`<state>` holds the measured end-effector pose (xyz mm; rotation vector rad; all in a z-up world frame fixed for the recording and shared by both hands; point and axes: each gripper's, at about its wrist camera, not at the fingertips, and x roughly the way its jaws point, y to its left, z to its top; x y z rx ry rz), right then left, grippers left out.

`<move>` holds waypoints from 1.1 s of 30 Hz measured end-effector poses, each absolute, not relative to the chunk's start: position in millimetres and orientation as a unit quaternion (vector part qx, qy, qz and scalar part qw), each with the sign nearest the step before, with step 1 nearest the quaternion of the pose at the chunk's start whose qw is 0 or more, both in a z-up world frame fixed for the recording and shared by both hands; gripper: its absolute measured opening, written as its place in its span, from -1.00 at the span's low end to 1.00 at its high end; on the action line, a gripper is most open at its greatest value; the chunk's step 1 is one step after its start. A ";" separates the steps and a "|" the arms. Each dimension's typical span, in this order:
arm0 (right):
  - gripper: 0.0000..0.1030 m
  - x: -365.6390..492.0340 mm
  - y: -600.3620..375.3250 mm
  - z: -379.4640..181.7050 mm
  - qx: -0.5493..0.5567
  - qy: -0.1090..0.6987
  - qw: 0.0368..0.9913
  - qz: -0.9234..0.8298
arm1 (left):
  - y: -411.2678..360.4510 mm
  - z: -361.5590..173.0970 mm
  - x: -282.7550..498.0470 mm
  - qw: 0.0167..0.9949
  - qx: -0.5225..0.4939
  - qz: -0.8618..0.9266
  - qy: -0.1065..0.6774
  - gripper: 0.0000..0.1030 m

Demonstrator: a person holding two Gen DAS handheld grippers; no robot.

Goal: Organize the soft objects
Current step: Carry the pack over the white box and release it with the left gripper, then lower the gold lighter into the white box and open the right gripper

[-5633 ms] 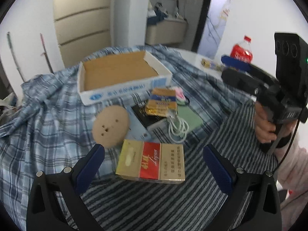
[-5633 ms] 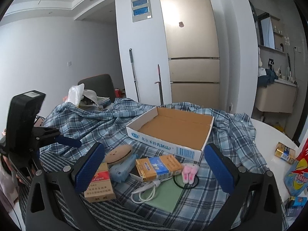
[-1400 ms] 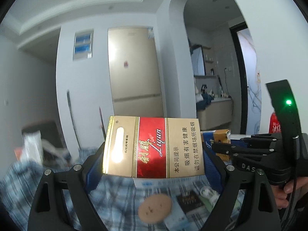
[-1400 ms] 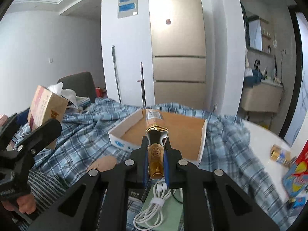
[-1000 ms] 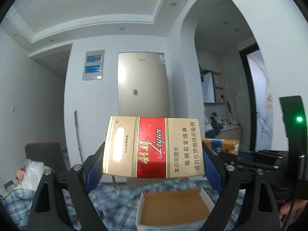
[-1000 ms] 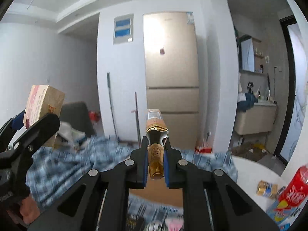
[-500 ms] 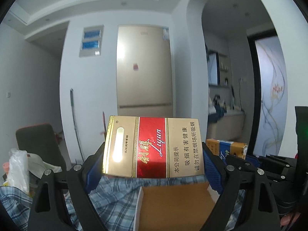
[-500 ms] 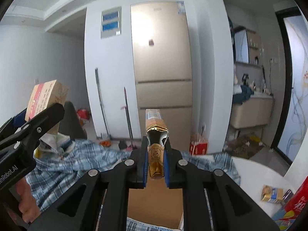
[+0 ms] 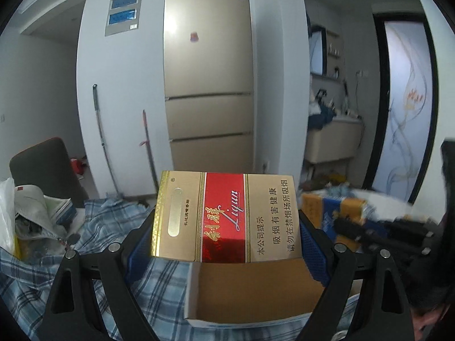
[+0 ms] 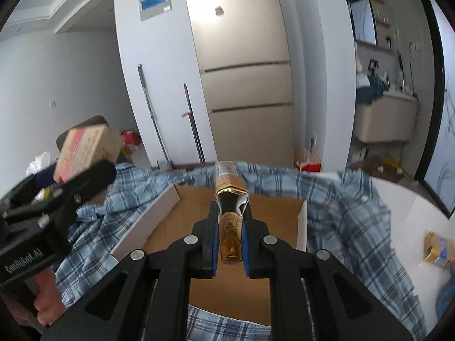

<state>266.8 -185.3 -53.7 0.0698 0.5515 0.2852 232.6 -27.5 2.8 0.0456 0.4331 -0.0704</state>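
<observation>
My left gripper (image 9: 224, 241) is shut on a gold and red cigarette pack (image 9: 224, 216), held broadside above the near left part of an open cardboard box (image 9: 250, 295). My right gripper (image 10: 229, 241) is shut on a crumpled orange and blue soft pack (image 10: 230, 199), seen edge-on over the box floor (image 10: 270, 216). In the left wrist view the right gripper (image 9: 349, 228) and its soft pack (image 9: 327, 207) show blurred at the right. In the right wrist view the left gripper (image 10: 74, 184) and its gold and red pack (image 10: 82, 147) hang at the left.
The box rests on a blue plaid cloth (image 10: 349, 213) draped over a white round table (image 10: 412, 207). A small gold packet (image 10: 438, 250) lies on the bare table at the right. A chair with bags (image 9: 37, 207) stands at the left; a fridge (image 9: 207, 85) behind.
Both grippers have come down and tilted toward the cardboard box, which now fills the lower part of both views. Each keeps its pack.
</observation>
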 end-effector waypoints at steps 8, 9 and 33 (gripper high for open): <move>-0.76 274.3 -179.8 -72.7 0.023 0.306 0.941 0.145 | -27.2 -24.2 243.8 0.964 0.017 -0.041 0.261 0.76; -0.76 275.4 -180.4 -72.8 0.023 0.307 0.940 0.146 | -27.1 -25.4 243.5 0.964 0.021 -0.039 0.260 0.76; 0.26 277.4 -199.3 -55.4 0.053 0.295 0.946 0.124 | -15.5 -0.5 228.4 0.970 -0.011 -0.035 0.238 1.00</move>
